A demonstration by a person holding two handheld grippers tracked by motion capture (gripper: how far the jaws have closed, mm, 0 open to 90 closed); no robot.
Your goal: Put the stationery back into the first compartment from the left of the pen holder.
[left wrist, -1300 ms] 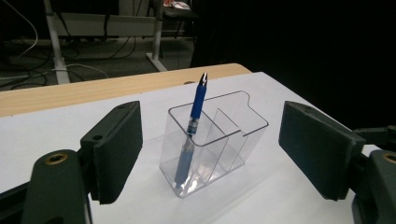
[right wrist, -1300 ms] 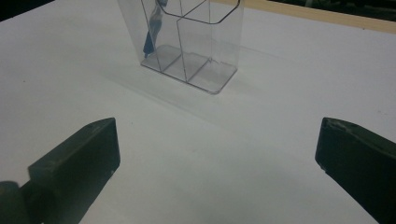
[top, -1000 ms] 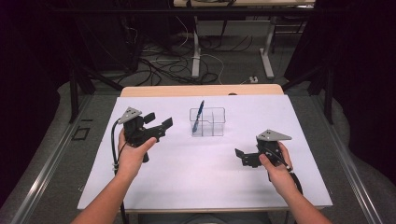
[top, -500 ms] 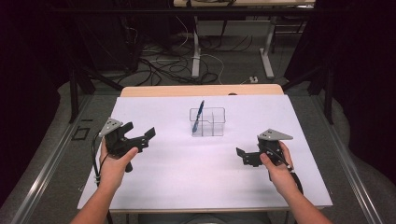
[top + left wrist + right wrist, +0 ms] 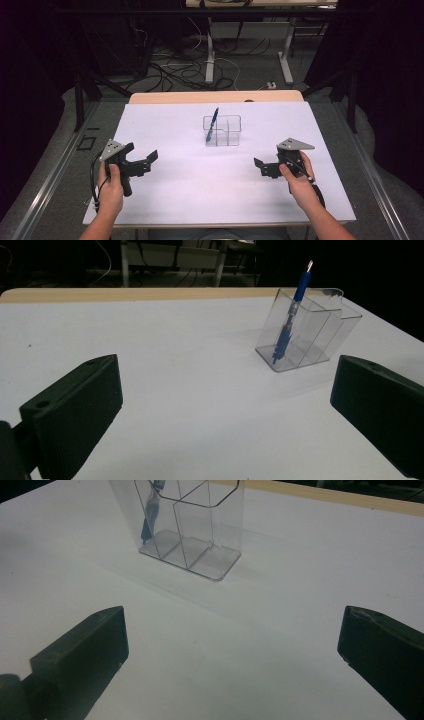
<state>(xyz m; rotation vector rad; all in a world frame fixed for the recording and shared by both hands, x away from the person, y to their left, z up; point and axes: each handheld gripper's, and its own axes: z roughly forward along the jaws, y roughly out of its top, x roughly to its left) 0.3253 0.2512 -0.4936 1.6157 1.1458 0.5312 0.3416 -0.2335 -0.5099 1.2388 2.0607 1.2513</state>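
While its two black jaws stand spread wide with nothing between them, having just been opening, the left gripper (image 5: 141, 161) sits low over the left part of the white sheet-covered table (image 5: 200, 195), held in the person's left hand (image 5: 111, 187). In the left gripper view the jaws frame bare white surface, and beyond them, toward the right jaw, stands the clear plastic compartmented holder (image 5: 306, 332). The right gripper (image 5: 262, 166) has its jaws spread apart too, gripping nothing, over the right part of the table in the right hand (image 5: 298, 181); its own view looks across the sheet at the holder's base. Both grippers are well apart from the holder, which stands between them and farther back, near the middle of the table. A blue pen (image 5: 213, 122) leans tilted in the holder's left end compartment, its top sticking out above the rim.
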